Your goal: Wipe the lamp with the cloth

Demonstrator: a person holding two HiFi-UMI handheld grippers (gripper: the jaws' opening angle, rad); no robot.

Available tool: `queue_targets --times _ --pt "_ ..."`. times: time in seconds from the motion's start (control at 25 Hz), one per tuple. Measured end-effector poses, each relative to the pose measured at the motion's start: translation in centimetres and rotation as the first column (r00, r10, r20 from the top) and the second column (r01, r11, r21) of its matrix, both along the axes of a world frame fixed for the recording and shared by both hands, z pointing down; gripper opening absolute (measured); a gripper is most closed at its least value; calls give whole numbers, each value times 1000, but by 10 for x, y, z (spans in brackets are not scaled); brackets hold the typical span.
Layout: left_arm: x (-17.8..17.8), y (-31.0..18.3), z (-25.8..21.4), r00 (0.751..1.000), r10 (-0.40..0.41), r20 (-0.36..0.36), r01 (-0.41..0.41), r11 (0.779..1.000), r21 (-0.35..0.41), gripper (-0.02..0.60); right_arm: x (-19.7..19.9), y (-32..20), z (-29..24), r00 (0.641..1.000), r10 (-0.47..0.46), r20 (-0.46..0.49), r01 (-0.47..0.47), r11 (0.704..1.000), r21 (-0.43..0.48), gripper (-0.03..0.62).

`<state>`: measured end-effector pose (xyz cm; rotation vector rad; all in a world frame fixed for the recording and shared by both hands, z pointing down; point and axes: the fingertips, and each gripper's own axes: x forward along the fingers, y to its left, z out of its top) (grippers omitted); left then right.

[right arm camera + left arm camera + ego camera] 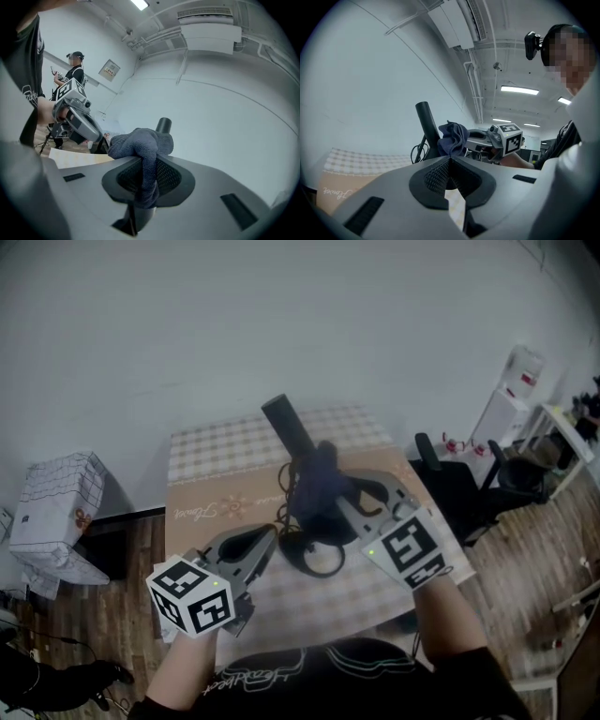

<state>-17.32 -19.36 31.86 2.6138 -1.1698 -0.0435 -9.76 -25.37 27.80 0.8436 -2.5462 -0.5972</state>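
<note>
A black lamp (291, 432) stands on the checked table (220, 451), its tube head tilted up and its ring base (319, 561) near the front. A dark blue cloth (317, 482) is bunched against the lamp's stem, with my right gripper (345, 495) shut on it. In the right gripper view the cloth (144, 149) hangs between the jaws, and the lamp head (163, 125) shows just behind it. My left gripper (266, 540) is shut and holds nothing, left of the lamp's base. The left gripper view shows the lamp (427, 123), the cloth (453, 137) and the right gripper (487, 139) ahead.
A white crate (58, 514) sits on the floor to the left of the table. A black office chair (455, 486) and a water dispenser (511, 395) stand to the right. A cable (285, 486) coils by the lamp. A person (69, 77) stands far off.
</note>
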Motion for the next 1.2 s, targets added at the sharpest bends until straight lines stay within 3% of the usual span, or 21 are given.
queue_targets --times 0.28,0.48,0.8,1.2 --pt "17 -5 -14 996 -85 -6 85 996 6 -2 10 -37 -47 998 -58 3 57 990 126 57" --pt "25 -9 -21 989 -150 5 150 989 15 -2 3 -56 -76 990 -127 55 115 976 185 57" --pt "27 -18 -25 967 -255 0 255 967 6 -2 -21 -76 -108 957 -252 143 213 946 243 57" --pt "24 -21 -20 937 -350 11 350 937 -2 -2 -46 -87 -107 928 -332 170 280 922 268 57"
